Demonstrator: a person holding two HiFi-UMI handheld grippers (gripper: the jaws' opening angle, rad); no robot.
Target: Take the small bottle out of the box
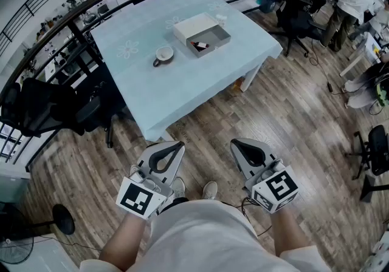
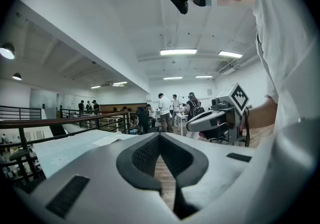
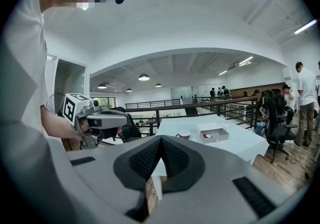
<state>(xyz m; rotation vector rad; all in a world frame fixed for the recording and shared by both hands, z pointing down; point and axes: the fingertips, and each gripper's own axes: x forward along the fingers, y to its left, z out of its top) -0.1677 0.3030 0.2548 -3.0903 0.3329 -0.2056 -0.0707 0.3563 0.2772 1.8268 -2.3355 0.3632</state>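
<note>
Both the left gripper [image 1: 174, 145] and right gripper [image 1: 239, 142] sit closed and empty. In the far box [image 1: 223, 34], the small bottle [image 1: 200, 45] looks light and probably slick, so pinch mid-body.

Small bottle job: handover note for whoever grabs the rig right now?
Left tongs: shut, empty, held low near the body.
Right tongs: shut, empty, held low alongside.
Box: open on the table, ahead of both tongs and well apart from them.
Small bottle: the small dark item lying inside the box.
Cup: on the table beside the box.
Done: nothing.
Left: step up, open one pair of tongs, lift the bottle out.
</note>
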